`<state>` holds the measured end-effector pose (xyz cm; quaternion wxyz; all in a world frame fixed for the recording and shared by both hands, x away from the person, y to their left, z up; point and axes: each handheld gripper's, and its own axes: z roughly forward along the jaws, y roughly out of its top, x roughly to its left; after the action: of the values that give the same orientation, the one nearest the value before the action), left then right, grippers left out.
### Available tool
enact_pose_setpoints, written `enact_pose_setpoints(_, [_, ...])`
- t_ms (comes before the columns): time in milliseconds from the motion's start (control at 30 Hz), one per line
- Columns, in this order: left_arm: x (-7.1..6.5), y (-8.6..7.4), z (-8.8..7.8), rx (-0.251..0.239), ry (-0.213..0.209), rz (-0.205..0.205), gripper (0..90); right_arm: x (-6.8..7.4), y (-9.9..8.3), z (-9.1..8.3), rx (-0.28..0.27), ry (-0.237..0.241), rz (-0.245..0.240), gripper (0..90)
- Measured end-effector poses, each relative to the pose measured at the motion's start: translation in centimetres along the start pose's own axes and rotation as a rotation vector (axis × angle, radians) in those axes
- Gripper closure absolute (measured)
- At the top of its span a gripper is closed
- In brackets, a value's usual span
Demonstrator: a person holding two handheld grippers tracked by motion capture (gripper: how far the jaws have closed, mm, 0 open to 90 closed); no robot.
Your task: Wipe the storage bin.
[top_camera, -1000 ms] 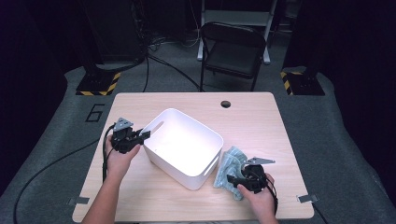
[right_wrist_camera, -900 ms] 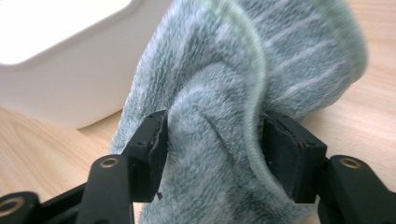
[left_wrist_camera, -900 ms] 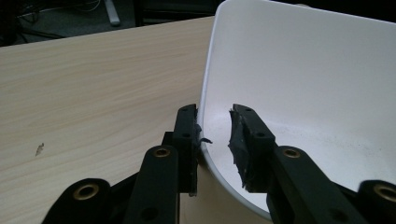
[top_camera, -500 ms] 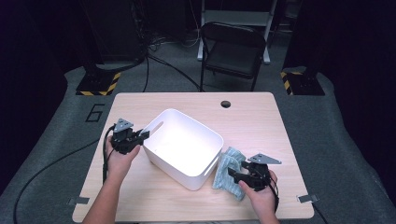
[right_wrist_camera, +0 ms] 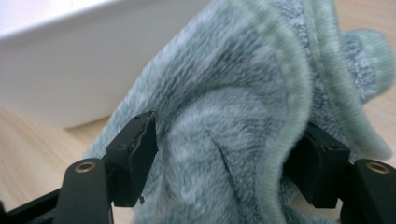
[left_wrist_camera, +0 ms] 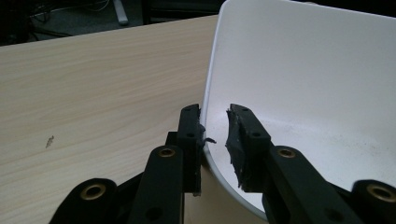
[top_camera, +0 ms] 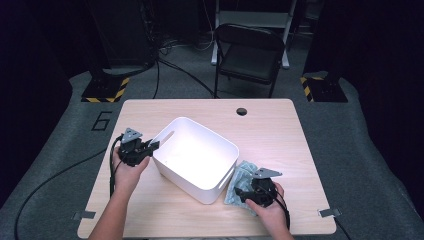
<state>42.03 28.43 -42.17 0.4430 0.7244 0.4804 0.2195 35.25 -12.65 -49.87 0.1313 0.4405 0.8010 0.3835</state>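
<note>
A white plastic bin point(top_camera: 200, 125) sits askew in the middle of the table. My left gripper point(top_camera: 152, 146) straddles its left rim, one jaw outside and one inside point(left_wrist_camera: 215, 130). Its jaws have just been closing and now pinch the bin wall point(left_wrist_camera: 303, 70). A crumpled grey-green towel point(top_camera: 240, 177) lies on the table against the bin's right side. My right gripper point(top_camera: 242, 192) is at the towel, and its jaws have just been opening. They stand wide point(right_wrist_camera: 224, 149) with a fold of the towel point(right_wrist_camera: 224, 93) loose between them, and the bin wall point(right_wrist_camera: 60, 60) is just behind.
The wooden table point(top_camera: 280, 135) has a round cable hole point(top_camera: 242, 111) near its far edge. A black folding chair point(top_camera: 250, 50) stands beyond the table. Cables trail off the left side onto the grey floor.
My right gripper's jaws have spread apart around the towel and the hand has shifted a little. The left hand and the bin have stayed put.
</note>
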Motion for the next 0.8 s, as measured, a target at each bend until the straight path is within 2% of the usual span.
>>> enact_pose_setpoints(33, [0.0, 0.0, 0.0, 0.0, 0.001, -0.001, 74.7, 0.1, -0.1, 0.1, 0.028, 0.008, -0.012, 30.7])
enact_pose_setpoints(100, [0.0, 0.0, 0.0, 0.0, 0.002, -0.002, 74.9, 0.4, -0.3, 0.5, 0.038, 0.014, -0.002, 30.9])
enact_pose_setpoints(267, [0.0, 0.0, 0.0, 0.0, 0.001, -0.002, 74.9, 0.8, -0.6, 1.0, 0.069, 0.0, -0.061, 31.0])
enact_pose_setpoints(333, [0.0, 0.0, 0.0, 0.0, 0.0, 0.0, 74.9, 0.9, -0.7, 1.1, 0.06, -0.008, -0.036, 31.9])
enact_pose_setpoints(433, [0.0, 0.0, 0.0, -0.002, 0.001, -0.004, 74.9, 0.8, -0.8, 1.1, 0.07, -0.005, -0.027, 35.1])
enact_pose_setpoints(500, [0.0, -0.1, 0.0, -0.005, 0.0, -0.005, 74.9, 0.8, -0.8, 1.4, 0.053, -0.028, -0.035, 37.7])
enact_pose_setpoints(600, [0.0, -0.2, -0.1, -0.009, -0.001, -0.005, 74.9, 0.9, -0.7, 1.4, 0.072, -0.034, -0.051, 43.3])
enact_pose_setpoints(700, [0.0, -0.2, -0.1, -0.015, -0.004, -0.012, 74.8, 0.5, -0.6, 1.3, 0.08, -0.034, -0.046, 52.7])
enact_pose_setpoints(767, [0.0, -0.3, -0.1, -0.017, -0.004, -0.012, 74.8, 0.2, -0.6, 1.2, 0.073, -0.034, -0.017, 60.1])
enact_pose_setpoints(800, [-0.1, -0.3, -0.2, -0.016, -0.006, -0.012, 74.8, 0.0, -0.6, 1.1, 0.083, -0.017, -0.009, 63.3])
